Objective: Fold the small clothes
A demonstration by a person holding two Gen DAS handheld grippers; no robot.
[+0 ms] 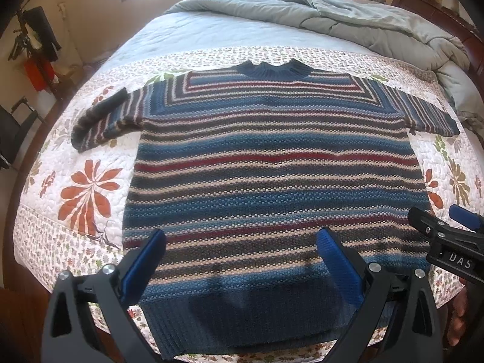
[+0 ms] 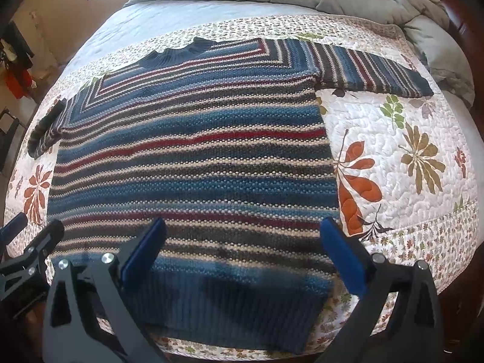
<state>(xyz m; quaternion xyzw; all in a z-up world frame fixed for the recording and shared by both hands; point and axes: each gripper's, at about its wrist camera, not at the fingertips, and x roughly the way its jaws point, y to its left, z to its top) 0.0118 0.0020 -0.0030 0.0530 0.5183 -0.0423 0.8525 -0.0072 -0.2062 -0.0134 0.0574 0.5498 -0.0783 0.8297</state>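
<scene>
A small knitted sweater [image 1: 272, 163] with blue, red, cream and dark stripes lies flat and face up on the bed, collar far, ribbed hem near me. It also shows in the right wrist view [image 2: 193, 163]. Its left sleeve [image 1: 103, 118] is bent and bunched; its right sleeve [image 2: 375, 72] lies straight out. My left gripper [image 1: 242, 239] is open and empty above the hem. My right gripper [image 2: 242, 227] is open and empty above the hem's right part, and it shows in the left wrist view [image 1: 435, 220] at the right edge.
The sweater lies on a white floral quilt [image 2: 408, 157] covering the bed. A rumpled grey-green duvet [image 1: 348, 15] is heaped at the far end. A dark wooden bed frame [image 1: 429, 6] runs at the far right. Floor and chairs lie off the left side.
</scene>
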